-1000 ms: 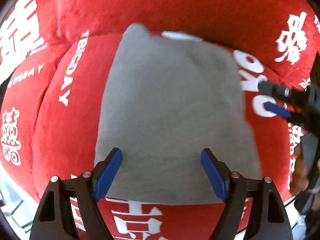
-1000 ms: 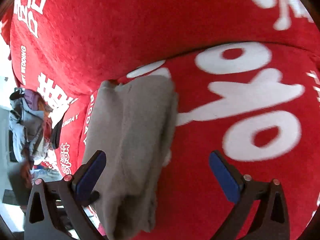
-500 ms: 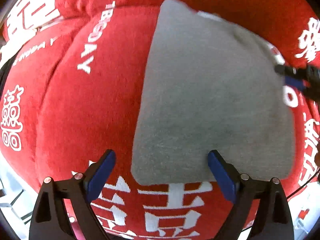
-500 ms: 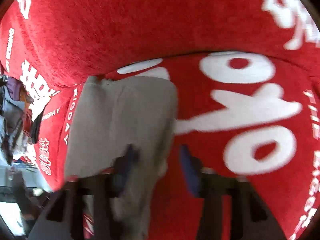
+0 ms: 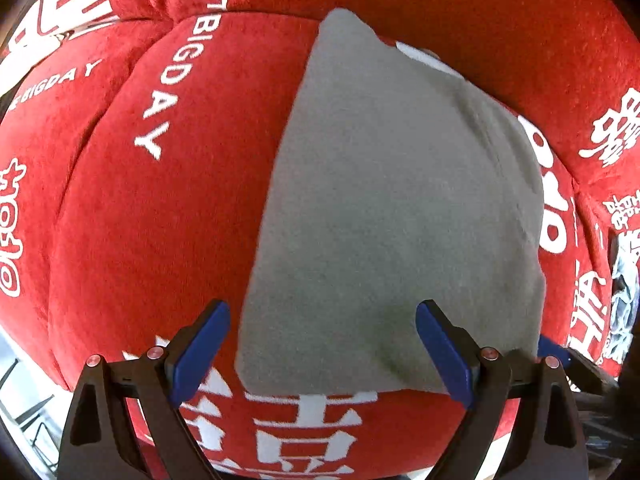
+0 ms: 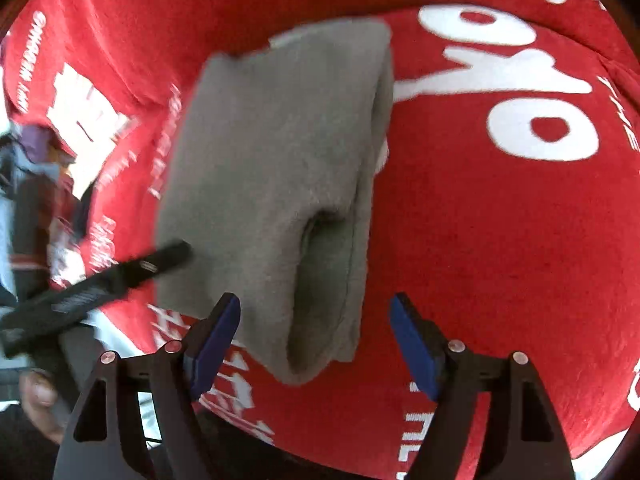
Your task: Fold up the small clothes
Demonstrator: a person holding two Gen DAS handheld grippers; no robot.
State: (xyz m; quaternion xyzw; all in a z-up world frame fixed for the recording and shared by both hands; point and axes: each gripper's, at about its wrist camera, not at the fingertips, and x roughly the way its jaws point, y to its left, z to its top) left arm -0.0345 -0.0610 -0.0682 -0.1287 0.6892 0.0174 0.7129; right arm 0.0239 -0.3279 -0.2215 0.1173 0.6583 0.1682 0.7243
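On a red cushion with white lettering, folded grey garment lying flat, left tongs apart above it, right tongs apart, just reopening, straddling its near edge.

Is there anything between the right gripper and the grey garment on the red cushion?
Nothing visible. The right gripper hangs open over the near end of the folded grey garment, on the red cushion; nothing blocks it.
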